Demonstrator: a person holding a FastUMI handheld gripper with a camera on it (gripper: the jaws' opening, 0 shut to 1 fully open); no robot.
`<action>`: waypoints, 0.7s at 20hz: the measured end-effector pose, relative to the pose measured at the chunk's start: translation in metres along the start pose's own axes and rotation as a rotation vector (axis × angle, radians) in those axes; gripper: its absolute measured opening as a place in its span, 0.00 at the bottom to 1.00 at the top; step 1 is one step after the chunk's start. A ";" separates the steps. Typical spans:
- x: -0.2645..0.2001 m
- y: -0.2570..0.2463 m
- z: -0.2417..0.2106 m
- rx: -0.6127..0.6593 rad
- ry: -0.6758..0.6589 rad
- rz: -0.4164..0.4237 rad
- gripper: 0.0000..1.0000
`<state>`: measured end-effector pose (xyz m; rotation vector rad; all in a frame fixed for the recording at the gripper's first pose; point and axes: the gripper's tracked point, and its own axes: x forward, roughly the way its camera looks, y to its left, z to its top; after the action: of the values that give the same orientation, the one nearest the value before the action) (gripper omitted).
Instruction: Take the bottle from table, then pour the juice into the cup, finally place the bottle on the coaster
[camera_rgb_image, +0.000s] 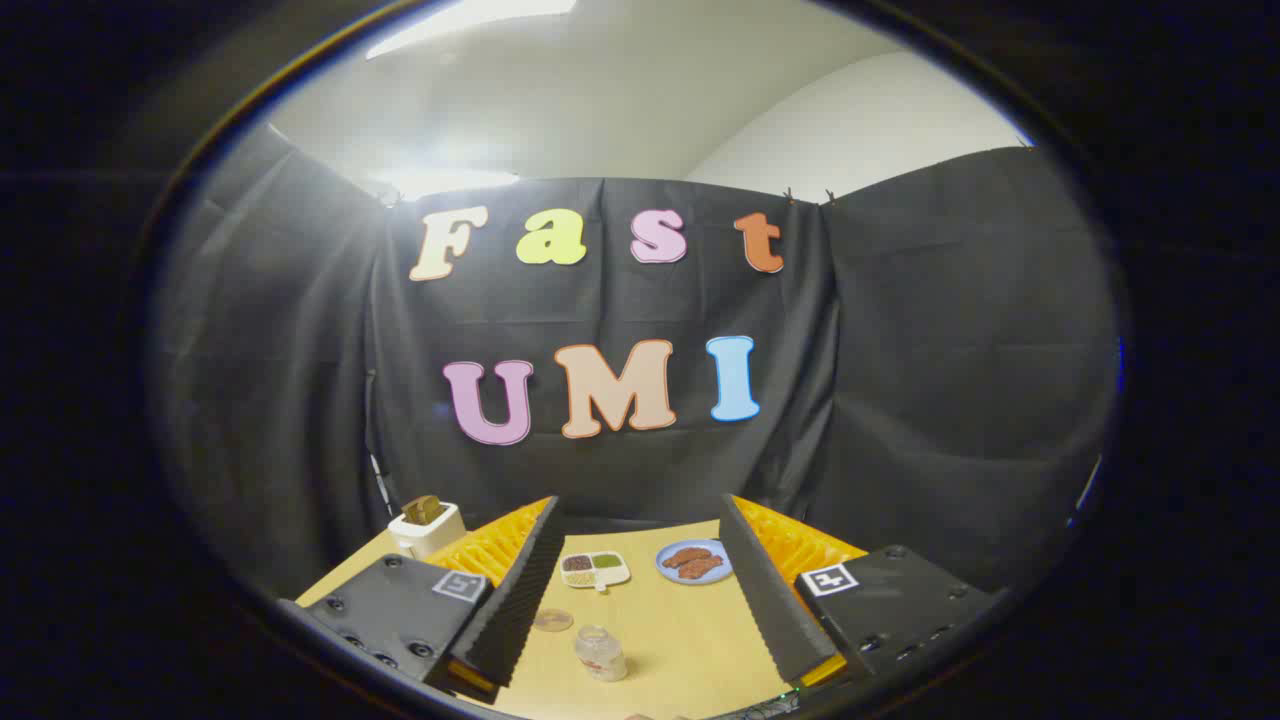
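Observation:
A small clear bottle (601, 653) stands upright on the wooden table (680, 620), between my gripper's fingers and nearer the left one. A round, flat, see-through coaster (553, 620) lies on the table just behind the bottle, close to the left finger's inner face. My gripper (640, 600) is open, its two ridged fingers spread wide above the table with nothing held. Its left finger (515, 600) and right finger (765, 600) frame the bottle and coaster. I cannot make out a cup among these things.
Farther back on the table lie a white divided dish (595, 569) with small foods and a blue plate (694, 561) with brown pieces. A white toaster (425, 525) with toast stands at the back left corner. Black cloth walls close the booth behind.

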<state>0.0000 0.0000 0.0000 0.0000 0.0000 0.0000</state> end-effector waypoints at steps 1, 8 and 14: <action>0.000 0.002 0.000 -0.001 -0.001 0.004 0.97; 0.007 0.011 -0.010 -0.011 -0.003 0.042 0.97; 0.015 0.016 -0.032 -0.002 -0.005 0.076 0.97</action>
<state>0.0149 0.0162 -0.0323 -0.0015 -0.0047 0.0763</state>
